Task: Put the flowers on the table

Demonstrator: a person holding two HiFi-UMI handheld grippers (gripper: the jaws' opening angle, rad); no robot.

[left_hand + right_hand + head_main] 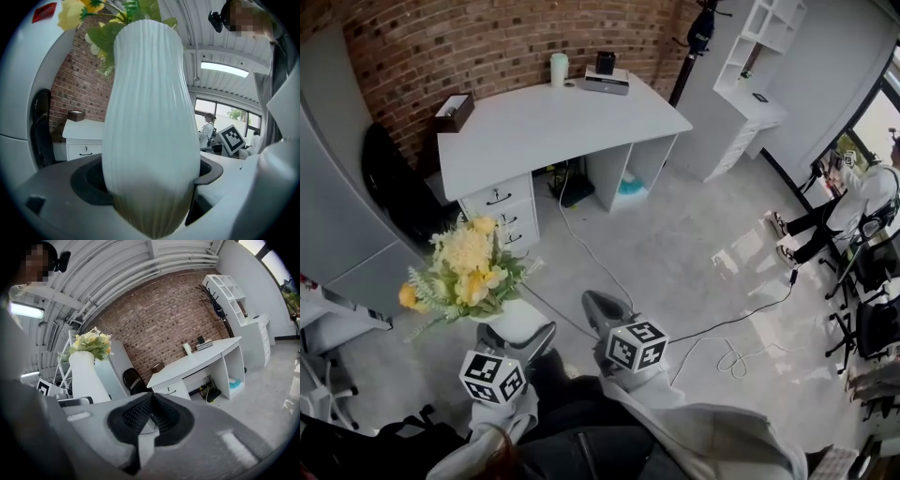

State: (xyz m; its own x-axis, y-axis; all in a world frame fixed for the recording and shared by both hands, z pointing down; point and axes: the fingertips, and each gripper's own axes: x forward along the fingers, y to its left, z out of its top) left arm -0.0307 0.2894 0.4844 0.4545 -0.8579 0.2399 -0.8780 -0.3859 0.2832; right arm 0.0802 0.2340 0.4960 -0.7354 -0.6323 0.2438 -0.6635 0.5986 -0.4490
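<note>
Left gripper [517,337]: jaws wide, clamped round the lower body of a white ribbed vase [150,126], which stands upright between them. Flowers [469,267], yellow with green leaves, sit in the vase top. The vase is held in the air over the floor [694,253], near the person's body and well apart from the white worktop [553,127] by the brick wall [487,42]. Right gripper [151,411]: jaws closed together, nothing between them, just beside the left gripper in the head view. A brown box [453,112] and a pale cup [559,68] stand on the worktop.
</note>
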